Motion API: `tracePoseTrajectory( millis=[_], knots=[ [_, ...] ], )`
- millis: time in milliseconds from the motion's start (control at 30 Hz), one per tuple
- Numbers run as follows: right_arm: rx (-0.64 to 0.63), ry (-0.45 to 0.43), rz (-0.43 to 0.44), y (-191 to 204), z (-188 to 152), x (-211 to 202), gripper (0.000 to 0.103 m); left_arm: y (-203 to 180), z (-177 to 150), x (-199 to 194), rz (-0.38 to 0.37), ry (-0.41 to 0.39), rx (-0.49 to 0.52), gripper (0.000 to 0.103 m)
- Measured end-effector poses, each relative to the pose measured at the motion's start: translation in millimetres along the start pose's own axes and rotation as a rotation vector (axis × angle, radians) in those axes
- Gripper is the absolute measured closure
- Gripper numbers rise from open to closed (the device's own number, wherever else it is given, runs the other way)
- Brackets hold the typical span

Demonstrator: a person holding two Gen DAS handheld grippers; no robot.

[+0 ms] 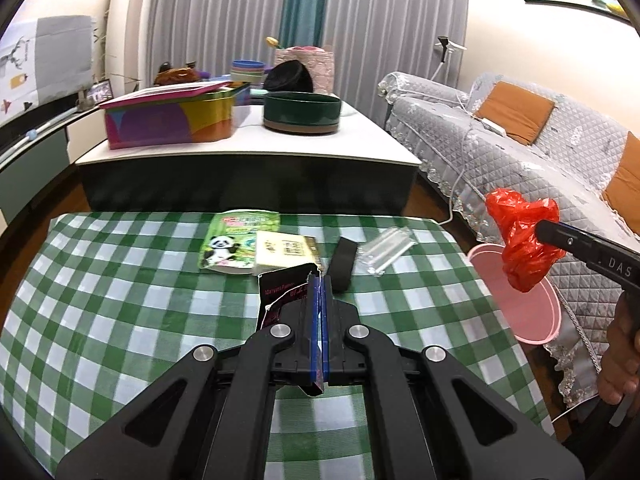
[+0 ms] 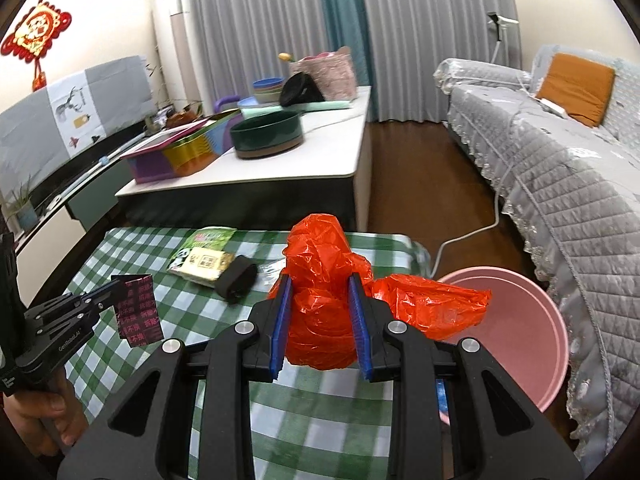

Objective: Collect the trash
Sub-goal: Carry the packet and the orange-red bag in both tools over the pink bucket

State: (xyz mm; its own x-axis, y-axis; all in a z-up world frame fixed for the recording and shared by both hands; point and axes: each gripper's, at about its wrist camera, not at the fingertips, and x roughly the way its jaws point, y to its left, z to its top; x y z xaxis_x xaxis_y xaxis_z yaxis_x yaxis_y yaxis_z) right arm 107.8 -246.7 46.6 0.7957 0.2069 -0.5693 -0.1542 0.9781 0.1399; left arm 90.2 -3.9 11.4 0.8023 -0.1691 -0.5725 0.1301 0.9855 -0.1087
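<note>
Red plastic bag [image 2: 320, 300] is sitting crumpled between the right gripper [image 2: 322, 322] pads, jaws partly closed and squeezing it, loose tail spilling to lower right of the right wrist frame toward the pink bin [image 2: 532, 344]. Bin is lying just right of and below the jaws, beside the table edge, mouth tilted toward cam; in the left wrist view the bag is hanging over the bin rim at far right. So right hand is nearer the bin, prob drop is coming next.

Left gripper [image 1: 319, 280] is clamping a dark wrapper [image 1: 280, 292], jaws fully closed on it, wrapper standing upright, frame centre. It's farther from bin.

Still on the green check cloth [image 1: 120, 280]: panda packet [image 1: 228, 244], yellow box [image 1: 284, 254], black band [image 1: 344, 260], clear wrap [image 1: 386, 250], upper centre.
</note>
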Motion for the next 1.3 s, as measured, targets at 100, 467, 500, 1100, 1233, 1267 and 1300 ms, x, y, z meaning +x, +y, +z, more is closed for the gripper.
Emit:
tracePoseTrajectory(
  millis=[100,467,500,1100,1233,1267,1300],
  knots=[
    [0.014,-0.007,-0.025,-12,-1,-7,0.075,-14,2,2,-0.019,0.000,0.018,0.102],
    [0.086,-0.038,-0.152,-69,2,-29,0.075,-64,10,11,-0.104,0.005,0.074,0.102],
    [0.099,-0.044,-0.168,-77,5,-31,0.075,-70,11,11,-0.111,0.005,0.085,0.102],
    [0.258,-0.070,-0.272,-151,23,-40,0.074,-175,50,54,-0.276,-0.003,0.201,0.102],
    [0.273,-0.059,-0.279,-159,22,-35,0.074,-198,54,65,-0.314,0.001,0.221,0.102],
    [0.276,-0.055,-0.282,-161,22,-34,0.074,-205,55,68,-0.324,0.003,0.226,0.102],
    [0.280,-0.051,-0.284,-163,21,-32,0.074,-211,55,72,-0.333,0.005,0.232,0.102]
  ],
)
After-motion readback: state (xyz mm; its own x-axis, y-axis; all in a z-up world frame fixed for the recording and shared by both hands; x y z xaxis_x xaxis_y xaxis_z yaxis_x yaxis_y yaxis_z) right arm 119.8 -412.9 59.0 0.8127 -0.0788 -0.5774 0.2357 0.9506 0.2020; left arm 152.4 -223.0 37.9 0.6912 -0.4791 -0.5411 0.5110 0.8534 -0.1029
